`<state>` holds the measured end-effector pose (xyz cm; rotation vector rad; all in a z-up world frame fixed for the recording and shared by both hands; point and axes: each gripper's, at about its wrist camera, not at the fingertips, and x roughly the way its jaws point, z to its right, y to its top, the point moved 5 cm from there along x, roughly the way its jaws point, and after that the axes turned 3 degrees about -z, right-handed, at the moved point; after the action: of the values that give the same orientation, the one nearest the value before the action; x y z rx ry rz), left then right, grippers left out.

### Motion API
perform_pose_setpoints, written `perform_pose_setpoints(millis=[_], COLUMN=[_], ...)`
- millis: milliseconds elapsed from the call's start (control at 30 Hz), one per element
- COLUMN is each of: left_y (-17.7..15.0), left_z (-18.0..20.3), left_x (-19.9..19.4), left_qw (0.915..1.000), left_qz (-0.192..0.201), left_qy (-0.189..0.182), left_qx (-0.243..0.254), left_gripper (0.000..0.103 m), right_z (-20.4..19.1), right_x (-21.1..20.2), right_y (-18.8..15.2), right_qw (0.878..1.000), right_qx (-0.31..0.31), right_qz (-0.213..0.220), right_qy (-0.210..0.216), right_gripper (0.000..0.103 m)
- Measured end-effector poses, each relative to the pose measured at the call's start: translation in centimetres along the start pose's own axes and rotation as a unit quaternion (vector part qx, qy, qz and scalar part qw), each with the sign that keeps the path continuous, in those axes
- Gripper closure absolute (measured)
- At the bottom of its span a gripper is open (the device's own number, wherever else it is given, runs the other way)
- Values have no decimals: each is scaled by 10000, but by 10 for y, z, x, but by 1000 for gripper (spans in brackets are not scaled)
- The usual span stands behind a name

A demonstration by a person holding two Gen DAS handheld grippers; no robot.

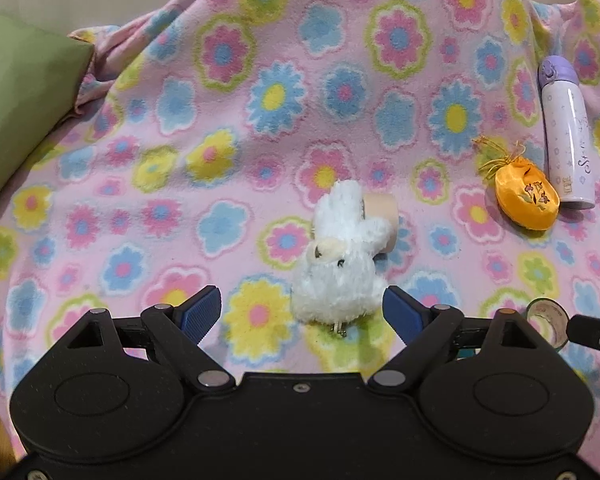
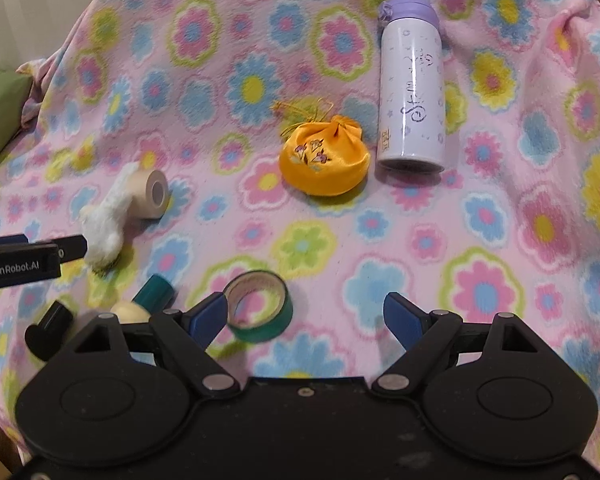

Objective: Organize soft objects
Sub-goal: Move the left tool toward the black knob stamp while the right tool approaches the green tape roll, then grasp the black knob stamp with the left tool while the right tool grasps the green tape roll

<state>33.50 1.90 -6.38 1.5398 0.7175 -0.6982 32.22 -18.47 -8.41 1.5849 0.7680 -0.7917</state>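
A flowered fleece blanket [image 1: 148, 128] is spread over what seems to be a bed or couch, and every item is carried on it. A green cushion [image 1: 24, 104] is seen at the blanket's left edge.

Toward the right edge a white bottle with a purple cap [image 2: 413, 92] is laid on its side, so it cannot topple on the soft surface. Just beside its base an orange satin pouch [image 2: 324, 160] is set down, cord end toward the far edge.

Near the middle a white plush toy [image 1: 340, 264] is laid on its back, leaning against a beige tape roll [image 1: 384, 220] behind it; the two are touching. The toy is judged to be the soft thing now aimed at: the left gripper [image 1: 302, 312] is held low in front of it with jaws spread wide, the toy's lower end between the blue pads but not pressed.

The right gripper [image 2: 306, 316] is held over bare blanket near the front edge, jaws likewise spread with nothing between them. A green tape ring [image 2: 260, 306] lies just beside its left pad, and a teal tube [image 2: 154, 290], a black cap [image 2: 52, 322] and a pale round thing, partly hidden, are crowded at the front left. The beige roll could be dragged along with the toy.
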Motion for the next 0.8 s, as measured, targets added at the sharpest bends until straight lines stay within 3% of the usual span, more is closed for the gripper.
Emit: perform_pose_setpoints(millis=[600, 800], left_y=[-10, -34], left_z=[-33, -33], left_x=[-20, -29], left_qw=[9989, 9994], left_qz=[150, 128], left_qy=[22, -36], left_qx=[-452, -320], left_gripper=[15, 14], right_z=[-20, -26], right_x=[28, 32], right_y=[-7, -8], right_qw=[9993, 9976], right_qx=[-338, -650], right_qz=[-63, 216], right_qy=[120, 91], right_gripper=[20, 36])
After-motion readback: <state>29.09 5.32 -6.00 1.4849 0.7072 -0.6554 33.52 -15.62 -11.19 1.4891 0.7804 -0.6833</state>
